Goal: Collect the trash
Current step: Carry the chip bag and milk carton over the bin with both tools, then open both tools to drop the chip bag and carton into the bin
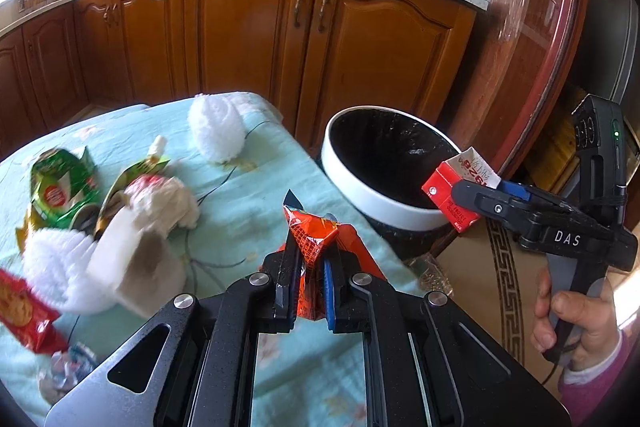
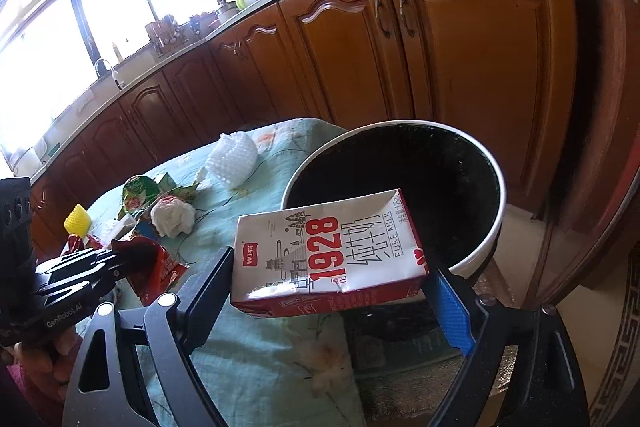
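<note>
My left gripper (image 1: 308,267) is shut on an orange snack wrapper (image 1: 316,235) above the table's right edge. My right gripper (image 2: 332,291) is shut on a red and white milk carton (image 2: 328,255), held over the near rim of the white bin with a black liner (image 2: 480,247). The carton (image 1: 456,187) and the right gripper (image 1: 480,195) also show in the left wrist view, at the bin's (image 1: 360,187) right rim. The left gripper (image 2: 132,259) with its wrapper (image 2: 164,267) shows at the left of the right wrist view.
More trash lies on the table's teal cloth (image 1: 248,187): a green foil wrapper (image 1: 60,191), crumpled tissue (image 1: 160,199), white foam nets (image 1: 216,131), a red biscuit pack (image 1: 24,307). Wooden cabinets (image 1: 248,39) stand behind, a glass-door cupboard (image 1: 520,7) at right.
</note>
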`<state>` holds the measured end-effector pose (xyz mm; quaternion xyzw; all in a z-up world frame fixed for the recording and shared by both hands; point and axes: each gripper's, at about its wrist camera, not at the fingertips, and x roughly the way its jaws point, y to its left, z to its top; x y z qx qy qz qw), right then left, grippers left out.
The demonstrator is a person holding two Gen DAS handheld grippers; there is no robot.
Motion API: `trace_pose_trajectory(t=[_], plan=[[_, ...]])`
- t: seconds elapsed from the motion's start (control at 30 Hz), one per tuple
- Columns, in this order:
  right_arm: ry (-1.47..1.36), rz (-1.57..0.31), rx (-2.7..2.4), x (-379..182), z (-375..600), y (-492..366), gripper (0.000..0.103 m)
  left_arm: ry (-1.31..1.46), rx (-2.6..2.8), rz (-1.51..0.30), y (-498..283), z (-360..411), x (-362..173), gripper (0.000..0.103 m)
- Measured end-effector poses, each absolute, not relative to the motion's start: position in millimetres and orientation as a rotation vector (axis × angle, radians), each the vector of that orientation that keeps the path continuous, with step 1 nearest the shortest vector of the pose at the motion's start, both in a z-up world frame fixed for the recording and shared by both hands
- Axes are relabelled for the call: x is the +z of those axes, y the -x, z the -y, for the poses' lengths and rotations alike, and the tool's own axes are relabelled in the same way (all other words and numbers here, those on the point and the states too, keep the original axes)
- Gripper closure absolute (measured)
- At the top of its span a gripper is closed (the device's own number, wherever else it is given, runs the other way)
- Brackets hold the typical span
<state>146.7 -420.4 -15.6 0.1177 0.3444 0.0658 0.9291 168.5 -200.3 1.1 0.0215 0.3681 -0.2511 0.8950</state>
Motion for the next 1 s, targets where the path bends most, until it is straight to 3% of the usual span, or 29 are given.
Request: trace_pose_trajectory(t=[0.87,0.97,1.0], plan=[[-0.169,-0.800,0.068,-24.6,481.1,-205.5,0.012,-0.164,-0.581,-0.896,-272.6,321.4,-0.4,0.093],[-0.157,-0.813,0.077,-27.0,481.2,-209.5,0.011,-0.170,-0.587,-0.904,-276.2,326.3,-2.9,0.082],[-0.151,-0.817,0.082,-27.3,480.7,-210.7,0.011,-0.168,-0.589,-0.908,-277.2,327.0,-3.0,0.070]])
